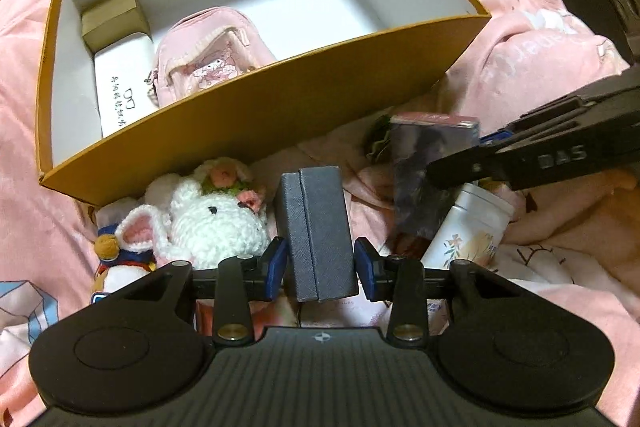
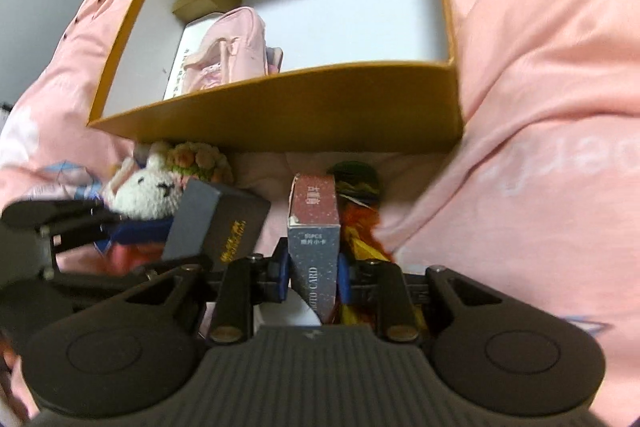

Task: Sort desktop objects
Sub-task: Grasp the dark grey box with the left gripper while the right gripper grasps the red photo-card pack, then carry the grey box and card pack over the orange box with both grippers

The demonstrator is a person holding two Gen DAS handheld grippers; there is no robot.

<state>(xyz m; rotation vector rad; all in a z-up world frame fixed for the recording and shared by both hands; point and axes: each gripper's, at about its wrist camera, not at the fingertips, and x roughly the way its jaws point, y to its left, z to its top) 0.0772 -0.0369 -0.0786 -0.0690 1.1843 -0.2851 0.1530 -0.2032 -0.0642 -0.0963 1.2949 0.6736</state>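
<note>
The grey box [image 1: 318,231] stands between the blue pads of the left gripper [image 1: 320,265]. The pads sit right beside its sides, but I cannot tell if they press on it yet. The card box [image 2: 314,251] is between the pads of the right gripper [image 2: 314,277], and the pads look tight against it, so it seems grabbed.

A little farther out, more things wait on the pink blanket [image 1: 540,39]. There is a white knitted bunny [image 1: 212,215] with a flower crown, a small doll [image 1: 110,255] with a blue scarf, a white tin [image 1: 468,231] with flowers on it, and a dark, bright-coloured thing [image 2: 356,187] I cannot make out.

Farthest away is the big orange box [image 1: 256,115]. It already has 3 things inside: a pink pouch [image 1: 208,55], a white case [image 1: 120,83] and a small brown box [image 1: 114,17]. All 3 are on its left side, and the right side is bare.

So I think the sorting is partly done. 3 things are in, 2 are being picked up, and about 4 more wait outside.
</note>
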